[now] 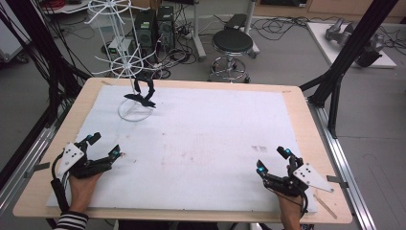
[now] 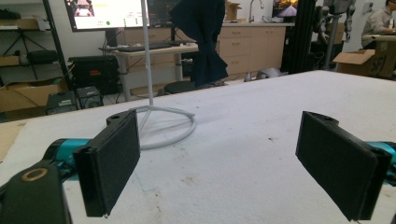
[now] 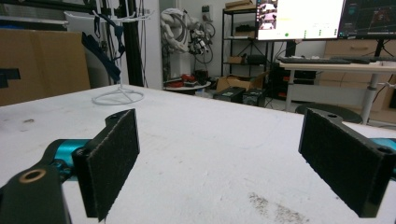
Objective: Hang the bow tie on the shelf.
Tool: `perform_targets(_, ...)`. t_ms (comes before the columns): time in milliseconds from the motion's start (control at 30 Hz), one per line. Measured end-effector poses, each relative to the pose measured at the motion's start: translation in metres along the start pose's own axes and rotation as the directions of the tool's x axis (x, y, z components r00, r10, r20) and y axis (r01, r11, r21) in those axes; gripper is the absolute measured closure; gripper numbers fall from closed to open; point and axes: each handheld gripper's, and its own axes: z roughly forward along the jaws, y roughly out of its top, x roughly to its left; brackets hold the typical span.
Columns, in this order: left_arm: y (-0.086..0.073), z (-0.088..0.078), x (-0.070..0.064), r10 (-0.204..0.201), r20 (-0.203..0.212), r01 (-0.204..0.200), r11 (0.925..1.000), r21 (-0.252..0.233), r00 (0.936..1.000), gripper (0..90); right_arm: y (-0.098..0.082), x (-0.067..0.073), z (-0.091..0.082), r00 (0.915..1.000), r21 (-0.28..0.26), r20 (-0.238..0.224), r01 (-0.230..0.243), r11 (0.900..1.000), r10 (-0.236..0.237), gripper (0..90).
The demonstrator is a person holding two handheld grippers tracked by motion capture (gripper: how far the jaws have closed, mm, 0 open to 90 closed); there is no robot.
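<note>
A white wire rack [image 1: 125, 62] stands at the table's far left on a ring base [image 2: 161, 126]. A dark cloth [image 1: 143, 91] hangs from it, its lower end near the base; the cloth [image 2: 201, 37] and the cloth [image 3: 100, 51] also show from each gripper. My left gripper [image 1: 105, 146] rests near the front left edge, jaws wide apart and holding nothing, black pads [image 2: 112, 163] facing inward. My right gripper [image 1: 273, 159] sits at the front right, open too, with nothing between its pads [image 3: 109, 158].
A white sheet [image 1: 206, 139] covers the wooden table [image 1: 306, 115]. A faint dark smudge [image 1: 259, 148] marks the sheet near the right gripper. Beyond the far edge stand a black stool [image 1: 231, 45], computer boxes [image 1: 153, 26] and cables. Black frame posts [image 1: 344, 62] rise at right.
</note>
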Motion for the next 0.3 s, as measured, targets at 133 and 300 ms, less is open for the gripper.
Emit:
perform_targets(133, 0.0, 0.0, 0.0, 0.003, -0.002, -0.003, 1.0, -0.001, 1.0, 14.1, -0.012, 0.003, 0.009, 0.9999, 0.003, 0.012, 0.001, 1.0, -0.001, 11.4)
perform_targets(300, 0.0, -0.001, -0.001, 0.005, -0.004, -0.005, 1.0, -0.007, 1.0, 14.1, -0.014, 0.006, 0.012, 0.9997, 0.012, 0.021, 0.016, 1.0, -0.016, 11.4)
